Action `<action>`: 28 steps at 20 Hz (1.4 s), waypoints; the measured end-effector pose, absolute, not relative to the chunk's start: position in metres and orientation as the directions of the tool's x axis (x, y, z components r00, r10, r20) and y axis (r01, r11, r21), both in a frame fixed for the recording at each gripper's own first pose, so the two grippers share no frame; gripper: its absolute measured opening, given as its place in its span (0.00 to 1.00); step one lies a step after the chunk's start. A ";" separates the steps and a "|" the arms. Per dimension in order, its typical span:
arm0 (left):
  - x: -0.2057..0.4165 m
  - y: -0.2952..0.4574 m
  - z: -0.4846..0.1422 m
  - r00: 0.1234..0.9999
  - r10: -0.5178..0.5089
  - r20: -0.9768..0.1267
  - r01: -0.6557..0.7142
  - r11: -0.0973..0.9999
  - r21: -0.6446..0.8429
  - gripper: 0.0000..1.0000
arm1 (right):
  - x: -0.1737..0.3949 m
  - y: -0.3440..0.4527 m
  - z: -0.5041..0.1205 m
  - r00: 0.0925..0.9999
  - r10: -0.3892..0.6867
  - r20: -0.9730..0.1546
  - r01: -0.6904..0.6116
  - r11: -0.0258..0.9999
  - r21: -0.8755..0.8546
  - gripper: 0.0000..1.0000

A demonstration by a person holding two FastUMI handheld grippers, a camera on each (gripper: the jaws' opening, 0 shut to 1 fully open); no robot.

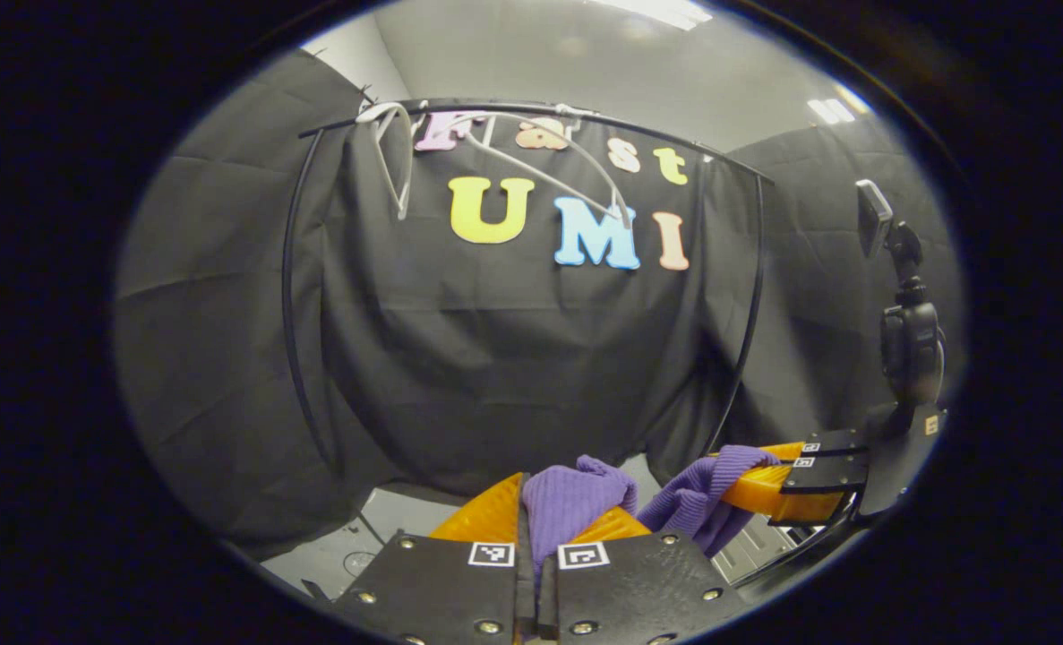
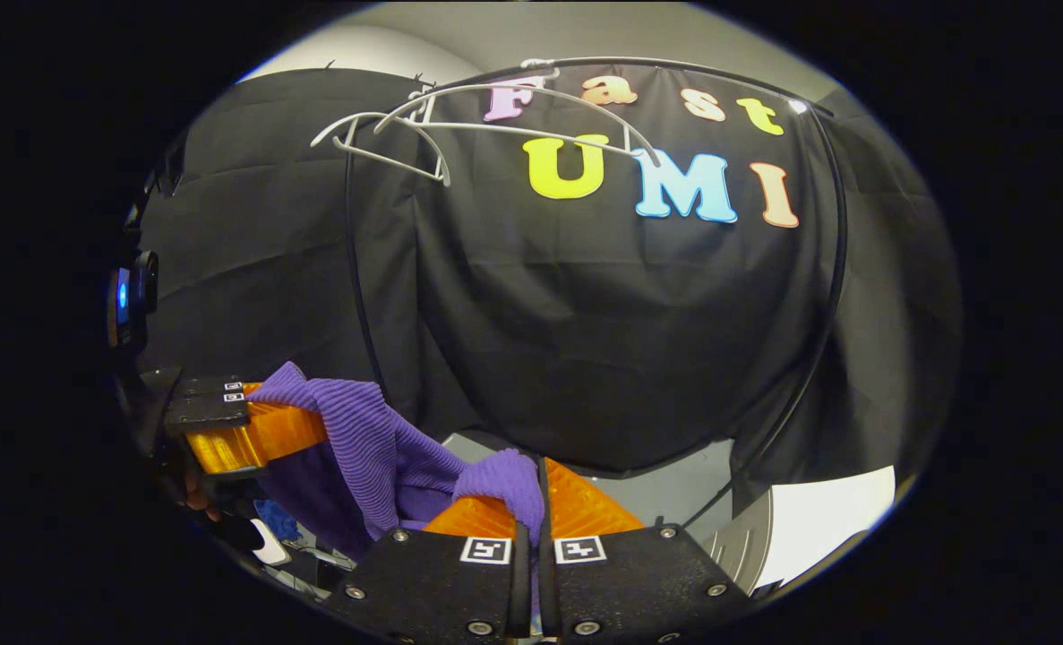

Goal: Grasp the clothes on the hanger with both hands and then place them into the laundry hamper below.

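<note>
Both tools are clenched on the purple knit garment (image 1: 576,502). At the bottom centre of the left gripper view, the left gripper (image 1: 538,520) has its 2 fingers pressed together with a fold of the cloth pinched between them. The right gripper (image 2: 540,502) does the same at the bottom centre of the right gripper view. The garment hangs slack between the 2 tools, low in both frames and well below the rail (image 1: 531,112).

The risk, as I judge it, is a thin bite: each grip holds just a bunched edge, so the ribbed knit could slip out of 1 tool if the hands pull apart. The hamper cannot be made out with certainty, so releasing now could drop the garment outside it.

2 pale bare hangers (image 2: 495,125) hang on the rail in the upper part of both frames. Black cloth walls the booth, a grey floor (image 1: 406,515) shows at the bottom, and ceiling lights (image 1: 831,109) glow at the upper right of the left gripper view.
</note>
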State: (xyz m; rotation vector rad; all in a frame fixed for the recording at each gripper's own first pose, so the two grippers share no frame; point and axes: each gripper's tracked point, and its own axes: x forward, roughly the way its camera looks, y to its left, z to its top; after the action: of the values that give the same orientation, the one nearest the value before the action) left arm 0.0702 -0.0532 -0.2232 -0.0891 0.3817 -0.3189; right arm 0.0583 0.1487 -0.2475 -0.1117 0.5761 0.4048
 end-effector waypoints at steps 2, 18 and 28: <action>0.080 -0.053 -0.242 0.863 -0.309 -0.400 0.272 0.951 -0.146 0.02 | 0.055 0.145 -0.263 0.751 0.321 -0.577 -0.395 0.919 -0.002 0.04; 0.072 -0.078 -0.364 0.699 -0.215 -0.682 0.263 0.964 -0.035 0.19 | 0.007 0.131 -0.352 0.561 0.269 -0.783 -0.459 0.888 -0.024 0.12; 0.071 -0.029 -0.278 0.812 -0.180 -0.556 0.192 0.981 -0.037 0.97 | 0.004 0.131 -0.289 0.671 0.287 -0.684 -0.423 0.905 -0.036 0.95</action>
State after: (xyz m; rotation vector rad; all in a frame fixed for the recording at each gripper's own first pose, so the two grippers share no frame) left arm 0.0713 -0.0293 -0.2777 0.0212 0.5916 -0.1986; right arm 0.0036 0.1310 -0.2894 -0.1981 0.7333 0.4026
